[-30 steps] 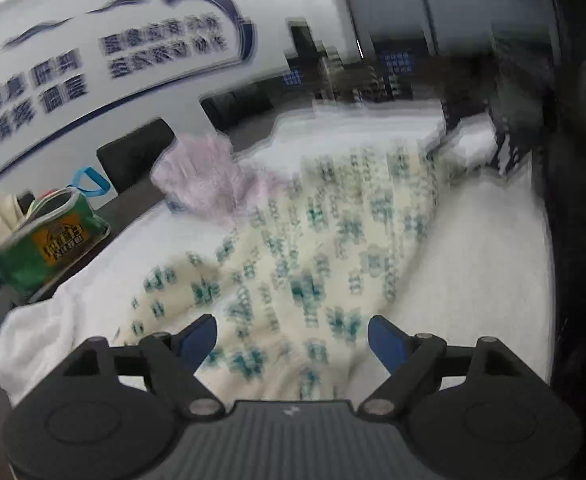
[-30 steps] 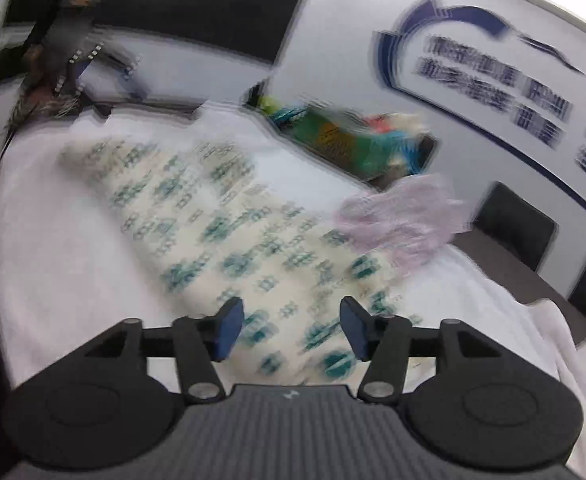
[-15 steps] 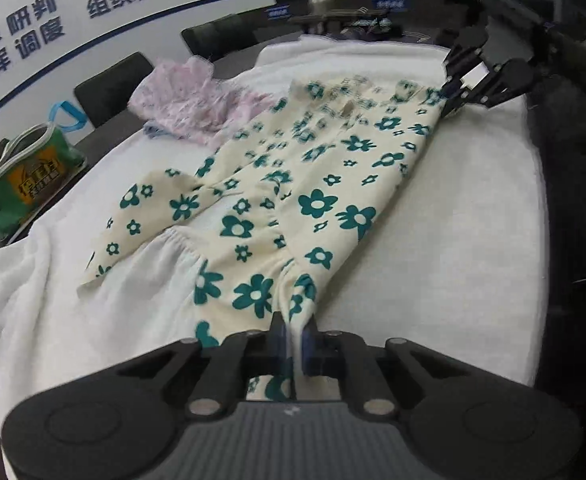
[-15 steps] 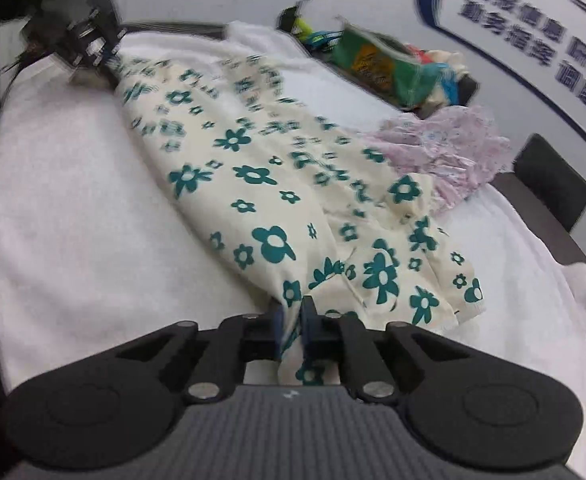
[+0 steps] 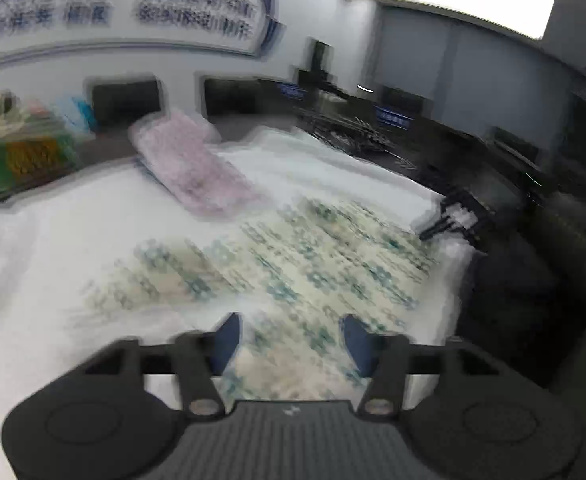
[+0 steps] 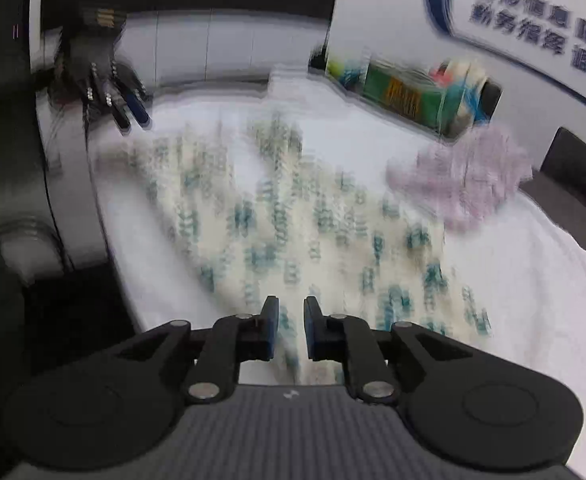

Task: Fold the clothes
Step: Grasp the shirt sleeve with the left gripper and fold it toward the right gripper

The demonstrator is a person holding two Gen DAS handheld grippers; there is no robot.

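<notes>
Both views heavily motion-blurred. My left tool [image 5: 289, 340] sits low centre of the left wrist view, angled down at the desk, jaws spread and released, having just been opening; the floral garment [image 5: 293, 264] shows in the gap below, no pad pressing on it. My right tool [image 6: 291, 332] is low centre of its own view, also tilted down, jaws narrow but parted, having just been opening a little; cloth is visible in the slot, but the pads look clear of it, so released.

The cream garment with teal flowers lies spread on the white cover [image 5: 53, 240] of the desk, running from bottom centre toward the right middle in the left view, from bottom centre up to the upper left in the right view [image 6: 277, 224]. My right tool also shows at the right edge of the left view [image 5: 459, 218], at the garment's far end; my left tool shows upper left of the right view [image 6: 127, 106].

A pink garment [image 6: 465, 180] lies crumpled beside the floral one, right middle. A green bag [image 6: 409, 96] stands behind it, upper right, with unclear items in it. A dark chair [image 6: 573, 192] is at the right edge.
</notes>
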